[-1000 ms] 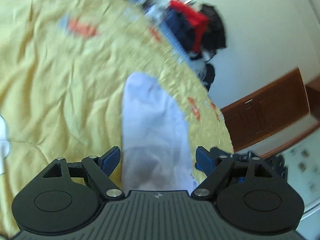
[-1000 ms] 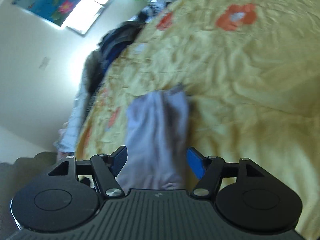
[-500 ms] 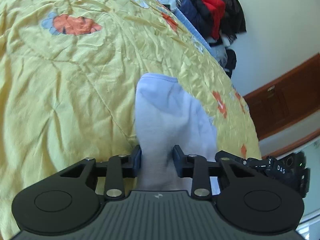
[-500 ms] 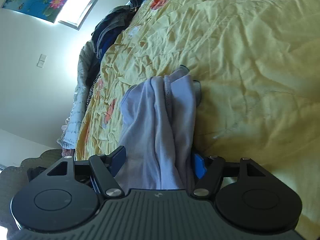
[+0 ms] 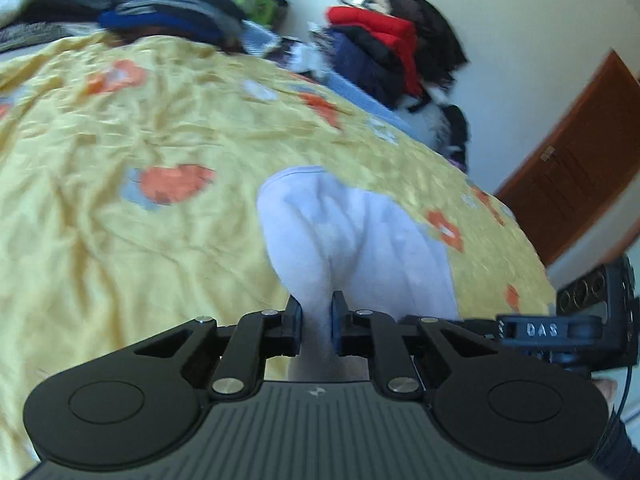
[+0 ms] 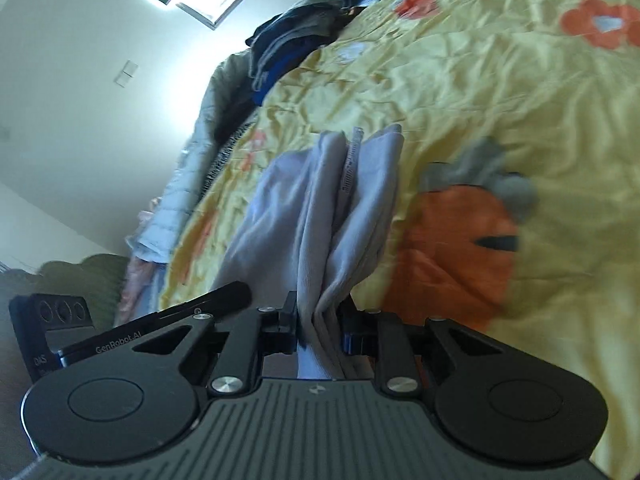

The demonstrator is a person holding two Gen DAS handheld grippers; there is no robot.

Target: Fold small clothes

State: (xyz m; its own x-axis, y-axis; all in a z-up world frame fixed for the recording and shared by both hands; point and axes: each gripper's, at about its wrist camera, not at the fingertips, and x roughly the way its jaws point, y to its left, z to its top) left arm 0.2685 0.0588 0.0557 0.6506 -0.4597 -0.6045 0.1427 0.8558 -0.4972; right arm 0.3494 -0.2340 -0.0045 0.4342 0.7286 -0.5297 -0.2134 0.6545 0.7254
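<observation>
- Garment (image 5: 352, 240), pale lilac and small, is pinched at its near edge by both tools and runs away from them onto the yellow bedspread (image 5: 120, 240).
- Left hand-held gripper (image 5: 316, 322) is closed on a narrow pleat of the cloth; right hand-held gripper (image 6: 318, 326) is clamped on a thicker bunch of several layers (image 6: 340, 208).
- Its long axis points straight ahead of each tool, near edge lifted, far end resting on the bed; from the left the far end is a rounded hem, from the right a stitched seam shows between the folds.
- Risks, as I judge them: the left hold looks thin, so a quick pull could slip it out and drop that corner. The right bunch is uneven, so a layer may slide free and skew the fold. If the two tools don't travel together, the cloth will twist.
- The wrinkled spread could drag at the far end and crease it.
- Beyond, a clothes pile (image 5: 380, 52) sits well apart at the bed's far side.
</observation>
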